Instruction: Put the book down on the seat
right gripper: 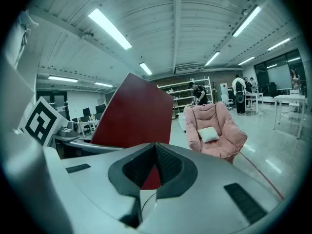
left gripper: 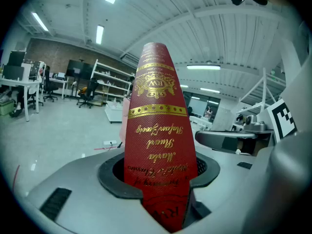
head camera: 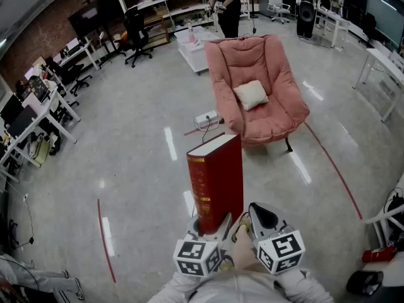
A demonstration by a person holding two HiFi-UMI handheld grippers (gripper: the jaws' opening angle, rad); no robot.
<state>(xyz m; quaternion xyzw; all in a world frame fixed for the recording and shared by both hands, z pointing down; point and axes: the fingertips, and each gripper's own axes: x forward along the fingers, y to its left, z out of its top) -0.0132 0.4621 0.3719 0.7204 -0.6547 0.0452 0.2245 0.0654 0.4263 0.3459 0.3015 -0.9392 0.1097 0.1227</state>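
"Well, two claws, and only one is busy. The left claw (head camera: pixel 211 223) is clamped on the bottom end of the one red book (head camera: pixel 214 182), which stands upright with its gold-lettered spine towards the person."

"And the other?"

"The right claw (head camera: pixel 257 212), just beside it, has its tips together and holds nothing."

"Where's the seat?"

"One pink armchair (head camera: pixel 278 112), well apart across the grey floor (head camera: pixel 126 144), with a single white cushion (head camera: pixel 251 95) lying on it. The book hangs in the air short of it."
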